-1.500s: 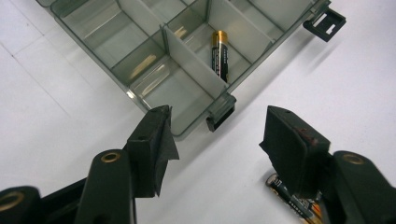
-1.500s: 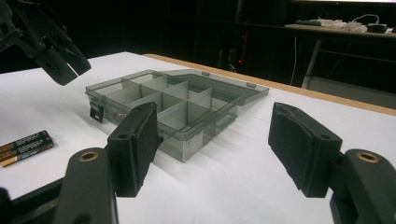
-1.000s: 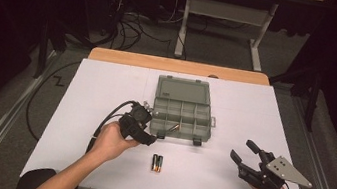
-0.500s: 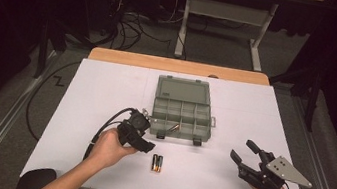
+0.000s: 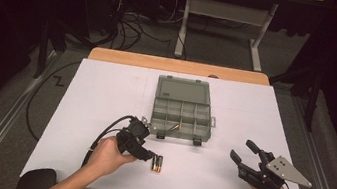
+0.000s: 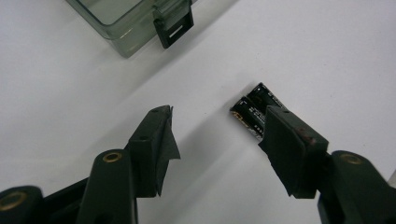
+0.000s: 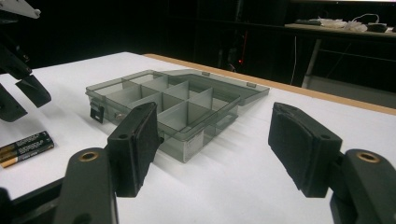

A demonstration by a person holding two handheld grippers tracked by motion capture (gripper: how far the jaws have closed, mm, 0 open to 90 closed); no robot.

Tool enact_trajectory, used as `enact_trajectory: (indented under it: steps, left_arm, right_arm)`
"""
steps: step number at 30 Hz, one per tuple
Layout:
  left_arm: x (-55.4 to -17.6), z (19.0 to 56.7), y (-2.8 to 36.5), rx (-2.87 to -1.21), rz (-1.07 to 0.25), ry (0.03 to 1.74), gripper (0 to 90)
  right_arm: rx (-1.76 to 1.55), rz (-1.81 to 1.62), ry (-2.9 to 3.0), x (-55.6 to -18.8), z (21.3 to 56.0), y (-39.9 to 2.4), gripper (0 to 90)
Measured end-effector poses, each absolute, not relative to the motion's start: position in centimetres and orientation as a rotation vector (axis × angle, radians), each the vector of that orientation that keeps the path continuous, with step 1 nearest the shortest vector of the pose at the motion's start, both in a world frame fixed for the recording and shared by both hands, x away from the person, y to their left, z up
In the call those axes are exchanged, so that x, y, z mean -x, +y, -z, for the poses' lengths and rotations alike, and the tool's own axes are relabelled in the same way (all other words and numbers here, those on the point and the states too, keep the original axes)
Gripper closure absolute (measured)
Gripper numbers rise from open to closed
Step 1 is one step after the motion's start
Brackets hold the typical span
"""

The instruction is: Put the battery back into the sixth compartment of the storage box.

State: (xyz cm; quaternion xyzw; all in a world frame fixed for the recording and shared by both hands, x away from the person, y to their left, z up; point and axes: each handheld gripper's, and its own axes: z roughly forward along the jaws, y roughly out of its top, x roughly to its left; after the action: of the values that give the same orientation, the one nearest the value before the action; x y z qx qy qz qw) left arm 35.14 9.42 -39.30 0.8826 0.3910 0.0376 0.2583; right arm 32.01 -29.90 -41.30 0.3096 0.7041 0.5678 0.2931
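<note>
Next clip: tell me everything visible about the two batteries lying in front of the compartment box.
The two batteries are small black cylinders with gold-coloured ends and print along their sides. They lie flat and side by side, touching each other, on the white table, just in front of the grey box. The left gripper hangs open close over them, without gripping them.

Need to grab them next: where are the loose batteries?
In the high view the batteries lie on the table, beside the left gripper, just in front of the open organizer box.

The left gripper (image 5: 147,153) hovered wide open just beside two batteries (image 5: 157,163) on the white table (image 5: 106,90). Beyond them sat the open compartment box (image 5: 183,109), while the right gripper (image 5: 242,153) gaped, well apart.
</note>
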Motion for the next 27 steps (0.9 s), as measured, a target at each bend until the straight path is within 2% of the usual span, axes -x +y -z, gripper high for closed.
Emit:
enact_trajectory:
  steps: [12,27]
  left_arm:
    - [-35.0,40.0,8.4,-2.421,-0.065,1.043,42.4]
    - [-35.0,40.5,7.6,-2.434,-0.017,1.05,49.0]
  right_arm:
    - [-0.825,-1.519,1.871,-32.0,41.2,-30.0,34.9]
    - [-0.831,-1.525,1.87,-32.0,41.3,-30.0,34.8]
